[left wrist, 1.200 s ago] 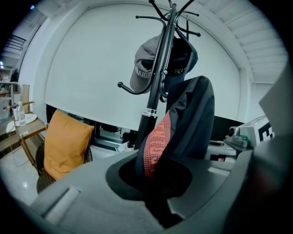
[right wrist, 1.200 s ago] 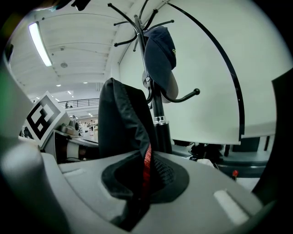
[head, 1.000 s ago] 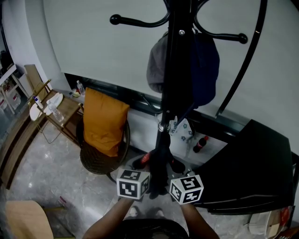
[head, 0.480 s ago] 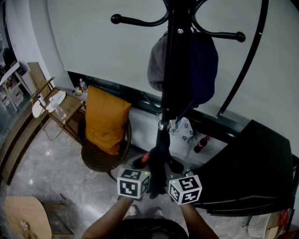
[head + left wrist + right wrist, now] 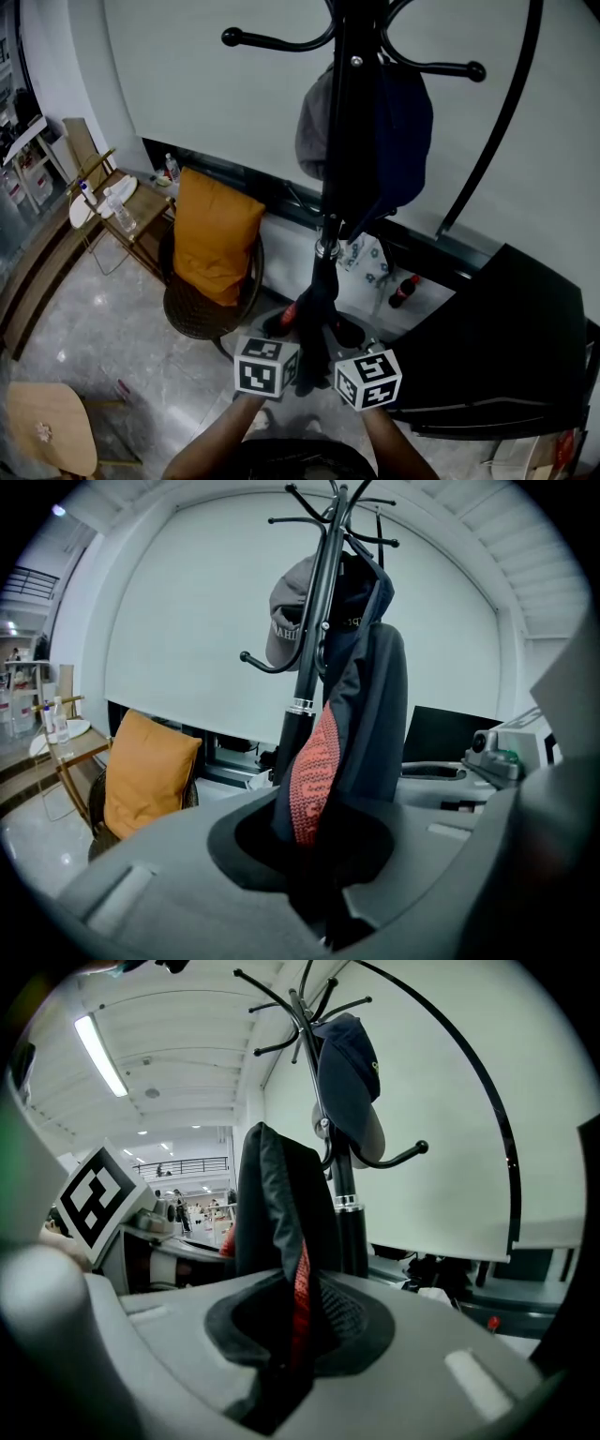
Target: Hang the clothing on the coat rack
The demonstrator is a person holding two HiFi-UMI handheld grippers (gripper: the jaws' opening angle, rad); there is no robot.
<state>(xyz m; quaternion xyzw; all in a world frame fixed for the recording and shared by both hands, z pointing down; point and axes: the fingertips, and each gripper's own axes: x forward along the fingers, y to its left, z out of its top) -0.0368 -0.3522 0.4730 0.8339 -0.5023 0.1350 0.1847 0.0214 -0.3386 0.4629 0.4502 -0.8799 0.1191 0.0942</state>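
Left claw, right claw both clamped on dark jacket, coat rack top cropped in head view

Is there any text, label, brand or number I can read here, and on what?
Nothing can be read for certain.
Gray cap: pale lettering along its band, too blurred to read.
Dark cap: small pale mark, too small to read.
Bottle: red label, too small to read.

The head view looks steeply down the coat rack; both gripper views look up it from close by.
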